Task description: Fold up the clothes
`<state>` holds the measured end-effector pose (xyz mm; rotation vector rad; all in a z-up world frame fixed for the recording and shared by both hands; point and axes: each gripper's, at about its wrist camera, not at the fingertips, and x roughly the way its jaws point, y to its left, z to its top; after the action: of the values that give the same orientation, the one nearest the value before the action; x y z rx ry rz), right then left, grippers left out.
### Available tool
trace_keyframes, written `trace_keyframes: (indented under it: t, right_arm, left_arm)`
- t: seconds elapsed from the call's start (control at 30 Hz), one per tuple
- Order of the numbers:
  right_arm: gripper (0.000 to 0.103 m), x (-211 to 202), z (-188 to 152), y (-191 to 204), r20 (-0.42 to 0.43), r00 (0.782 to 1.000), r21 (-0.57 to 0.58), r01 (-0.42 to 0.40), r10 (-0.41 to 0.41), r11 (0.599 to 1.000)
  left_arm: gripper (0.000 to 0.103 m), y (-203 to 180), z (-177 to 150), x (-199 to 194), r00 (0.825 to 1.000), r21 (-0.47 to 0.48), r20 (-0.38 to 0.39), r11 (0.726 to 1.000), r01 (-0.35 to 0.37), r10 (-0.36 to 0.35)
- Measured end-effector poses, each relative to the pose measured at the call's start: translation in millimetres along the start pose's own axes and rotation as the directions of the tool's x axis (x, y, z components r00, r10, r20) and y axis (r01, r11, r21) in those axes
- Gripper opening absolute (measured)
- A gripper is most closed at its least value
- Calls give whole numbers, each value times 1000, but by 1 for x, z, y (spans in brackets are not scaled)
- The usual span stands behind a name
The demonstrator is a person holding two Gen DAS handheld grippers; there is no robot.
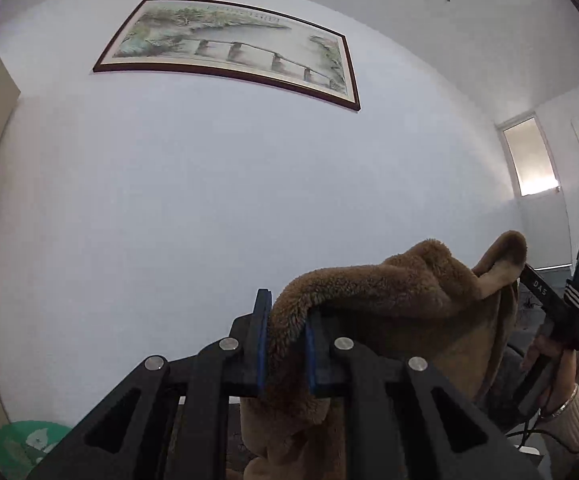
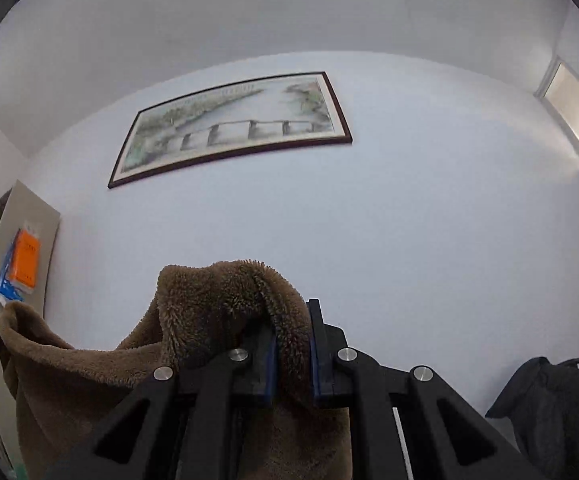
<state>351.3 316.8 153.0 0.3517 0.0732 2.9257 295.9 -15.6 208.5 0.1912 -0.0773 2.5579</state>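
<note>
**Brown fleece garment held up between two grippers**

Seen from the left wrist: left gripper [image 1: 285, 344] pointing upward toward a pale wall, its two black fingers with blue pads [image 1: 262, 344] closed tight on a fold of a brown fleece garment [image 1: 389, 292]. Fabric bunched between the pads, spilling down below the jaws and stretching off to the right. At the far right of that view, the other end of the garment draped over the tip of the right gripper [image 1: 529, 276], black, marked with white letters and white stripes, a small green light glowing on it. A hand [image 1: 545, 356] wrapped around that gripper's handle, with a cream ribbed sleeve [image 1: 577, 416] at the wrist.

Seen from the right wrist: right gripper [image 2: 293, 356] also angled upward, blue pads [image 2: 314, 356] clamped on a thick ridge of the same fleece. Garment hanging down beneath the fingers and sagging leftward in a shallow curve to a raised corner at the left edge of the view.

Garment suspended in the air between both grippers, resting on no surface that can be seen.

Behind: a framed landscape painting [image 1: 229, 48] of a bridge over water on the wall, a lit window [image 1: 531, 156] to the right, an orange packet [image 2: 25, 262] at the left, dark clothing [image 2: 553, 412] heaped at lower right.
</note>
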Motion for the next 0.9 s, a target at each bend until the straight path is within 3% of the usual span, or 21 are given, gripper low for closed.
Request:
trace_keyframes:
  t: [0.1,0.2,0.27,0.33,0.43,0.5,0.57,0.6,0.63,0.73,0.77,0.8,0.9]
  right_arm:
    - [13,-1,0,4,-6,1000,-26,6,-6,1000]
    - [13,-2,1,7,-12,1000,-52,12,-13,999]
    - [13,-3,1,10,-15,1000,-69,17,-18,997]
    - [13,-3,-1,12,-26,999,-85,21,-23,996]
    - [13,14,-44,5,-151,988,-95,29,-43,995]
    - [13,25,-73,1,-233,971,-102,33,-56,994]
    - [13,36,-100,-4,-309,949,-108,37,-69,994]
    - [13,39,-108,-5,-327,943,-103,36,-68,994]
    - [13,41,-115,-6,-342,937,-99,35,-68,994]
    - [13,49,-124,-5,-354,933,-105,28,-64,994]
    - [13,51,-125,-5,-353,934,-107,26,-63,994]
    - [13,54,-126,-4,-352,934,-109,25,-62,994]
    - [13,57,-128,-5,-344,937,-105,21,-56,994]
  left_arm:
    - [17,-2,-4,-20,1000,-4,-12,1000,7,-7]
    - [19,-2,-30,-27,989,7,-147,1000,6,-5]
    - [19,-2,-52,-25,969,13,-247,1000,15,-11]
    - [20,-1,-80,-16,934,17,-356,999,36,-27]
    - [20,4,-137,0,852,-4,-515,994,112,-98]
    - [21,4,-174,10,785,-46,-601,987,155,-152]
    - [24,0,-203,21,736,-68,-652,980,184,-184]
    - [29,3,-204,32,723,-69,-665,979,193,-189]
    - [32,2,-205,36,715,-71,-670,976,207,-200]
    - [61,-3,-209,46,692,-81,-683,966,247,-234]
    - [76,-4,-198,59,690,-87,-679,961,261,-250]
    - [84,-8,-194,60,694,-87,-673,959,271,-257]
    - [86,-19,-188,55,703,-56,-665,955,293,-255]
